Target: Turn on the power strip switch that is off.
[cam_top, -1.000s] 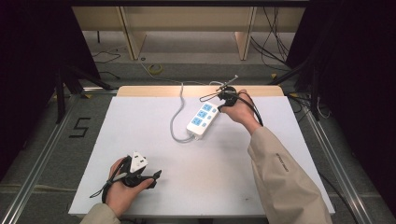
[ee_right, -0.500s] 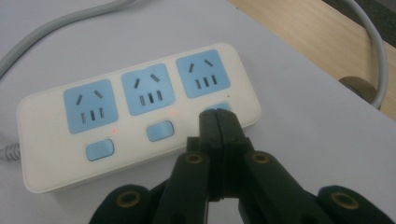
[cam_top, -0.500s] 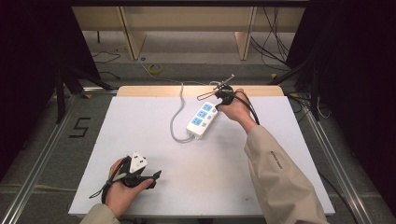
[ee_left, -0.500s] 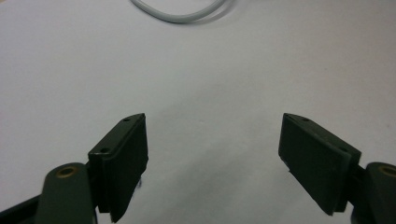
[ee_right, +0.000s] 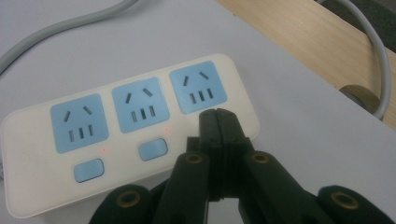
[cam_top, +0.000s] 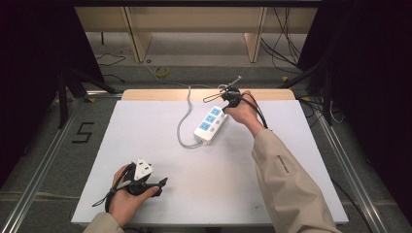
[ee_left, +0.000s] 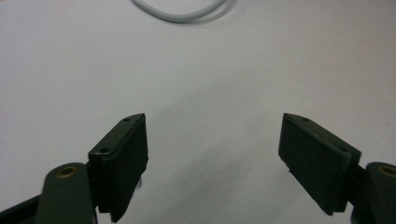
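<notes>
High view: we press switches on the power strip point(cam_top: 210, 124) with closed jaws

Nearest us, our left gripper point(cam_top: 145, 180) rests at the near left of the white table point(cam_top: 145, 131) with its jaws spread wide and nothing between them. Farther off, right of centre, the power strip lies flat, its grey cord point(cam_top: 183, 121) looping away to the far edge. Our right gripper point(ee_right: 219, 122) has its jaws pressed together, tips over the strip's third switch. We judge the strip light, rigid and apt to slide on the smooth top, so press straight down on it, or grip across its short sides
</notes>
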Motion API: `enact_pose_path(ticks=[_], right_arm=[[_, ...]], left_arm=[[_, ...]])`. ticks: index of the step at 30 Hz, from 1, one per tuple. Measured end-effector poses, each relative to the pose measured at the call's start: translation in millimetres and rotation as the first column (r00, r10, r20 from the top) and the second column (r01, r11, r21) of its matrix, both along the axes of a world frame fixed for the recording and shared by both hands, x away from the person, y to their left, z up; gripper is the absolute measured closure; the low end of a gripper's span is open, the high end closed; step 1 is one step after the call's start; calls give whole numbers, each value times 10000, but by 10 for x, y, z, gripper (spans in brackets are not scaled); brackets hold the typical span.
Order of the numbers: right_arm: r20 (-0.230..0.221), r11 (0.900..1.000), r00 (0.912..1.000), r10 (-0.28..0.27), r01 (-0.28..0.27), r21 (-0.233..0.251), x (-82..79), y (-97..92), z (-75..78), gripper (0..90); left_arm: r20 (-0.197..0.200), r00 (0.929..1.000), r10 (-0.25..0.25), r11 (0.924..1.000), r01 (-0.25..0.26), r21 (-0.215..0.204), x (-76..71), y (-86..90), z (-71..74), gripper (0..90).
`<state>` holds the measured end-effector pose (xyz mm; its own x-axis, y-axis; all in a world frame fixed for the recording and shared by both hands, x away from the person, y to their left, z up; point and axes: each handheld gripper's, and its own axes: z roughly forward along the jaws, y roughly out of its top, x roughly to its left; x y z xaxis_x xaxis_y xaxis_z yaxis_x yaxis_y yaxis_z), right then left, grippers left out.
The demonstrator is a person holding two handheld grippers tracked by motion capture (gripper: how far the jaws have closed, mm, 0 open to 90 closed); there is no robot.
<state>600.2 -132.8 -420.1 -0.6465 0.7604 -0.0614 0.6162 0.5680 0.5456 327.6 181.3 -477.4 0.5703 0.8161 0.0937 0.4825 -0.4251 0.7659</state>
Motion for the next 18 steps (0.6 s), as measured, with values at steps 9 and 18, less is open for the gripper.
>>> enact_pose_path(ticks=[9,18], right_arm=[[-104,9999,9999,-129,130,36,52,5,-52,900],[-143,9999,9998,-143,143,13,90,34,-108,900]], left_arm=[[-26,10000,-41,10000,41,58,-1,0,1,239],[-24,10000,-39,10000,39,37,-3,2,1,239]])
